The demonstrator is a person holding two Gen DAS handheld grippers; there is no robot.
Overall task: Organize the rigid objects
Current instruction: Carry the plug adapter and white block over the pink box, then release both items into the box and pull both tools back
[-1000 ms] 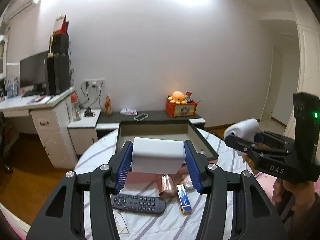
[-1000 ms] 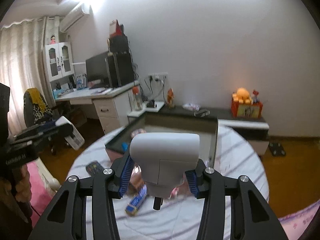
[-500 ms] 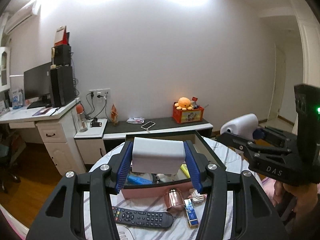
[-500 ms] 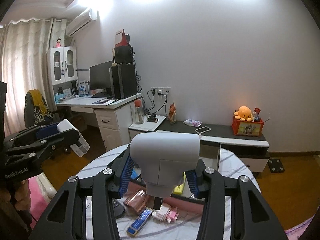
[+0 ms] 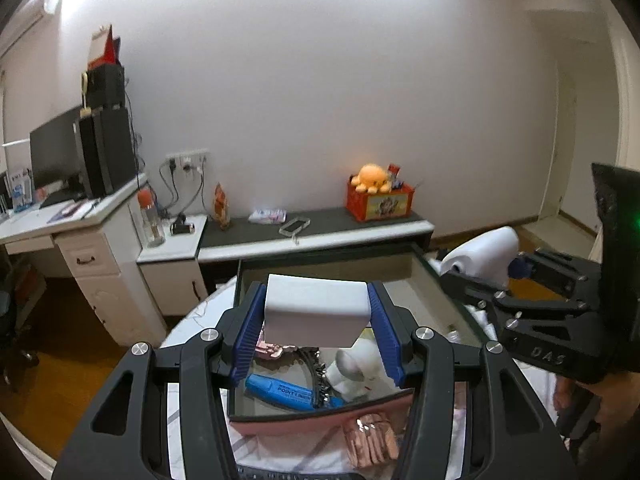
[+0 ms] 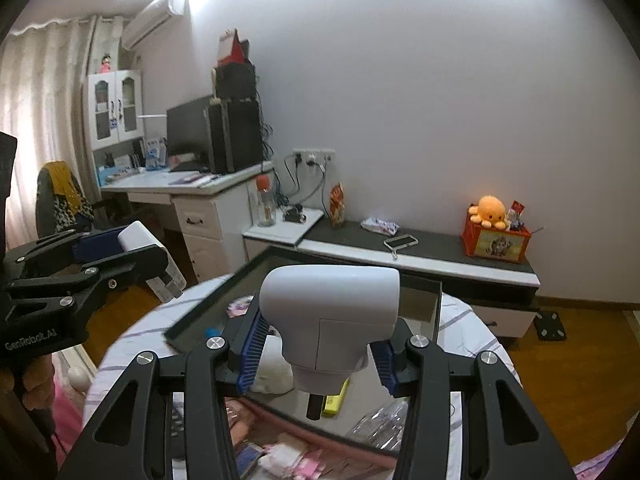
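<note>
Your left tongs [image 5: 318, 334] pinch a white block [image 5: 316, 316] and your right tongs [image 6: 320, 354] pinch a white plug-like adapter [image 6: 330, 320], both above the tray [image 5: 436, 276]. A blue marker [image 5: 288, 392] already lies inside; a pink packet [image 5: 370, 438] waits on the tabletop [image 5: 192, 324].

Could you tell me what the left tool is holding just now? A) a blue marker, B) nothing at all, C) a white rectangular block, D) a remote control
C: in the left wrist view the left tool has its blue pads pressed on both sides of a white rectangular block, while the blue marker lies below in the tray.
</note>
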